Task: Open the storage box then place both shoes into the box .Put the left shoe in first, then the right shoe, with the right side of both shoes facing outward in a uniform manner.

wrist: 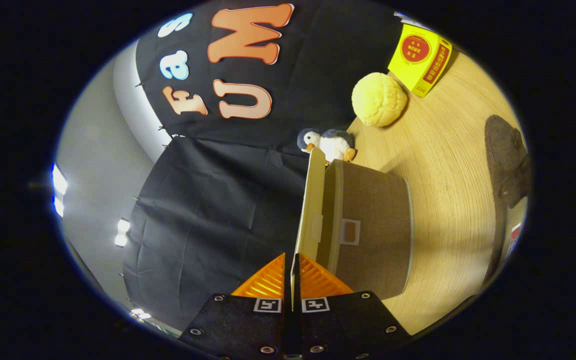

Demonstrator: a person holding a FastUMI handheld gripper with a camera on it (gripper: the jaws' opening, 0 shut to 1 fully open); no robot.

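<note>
The view is rolled on its side, so the wooden table (448,165) runs up the right. A brown fabric storage box (373,225) stands on it just ahead of my fingers. Its cream lid (310,200) is lifted clear of the box rim and stands edge-on. My gripper (292,275) is shut on the lid's near edge, both fingers pressing on it. A dark shoe (505,160) lies on the table beyond the box, partly cut off.
A small plush penguin (328,142) sits behind the box by the black cloth wall. Farther along the table lie a yellow bumpy ball (379,99) and a yellow carton (420,57).
</note>
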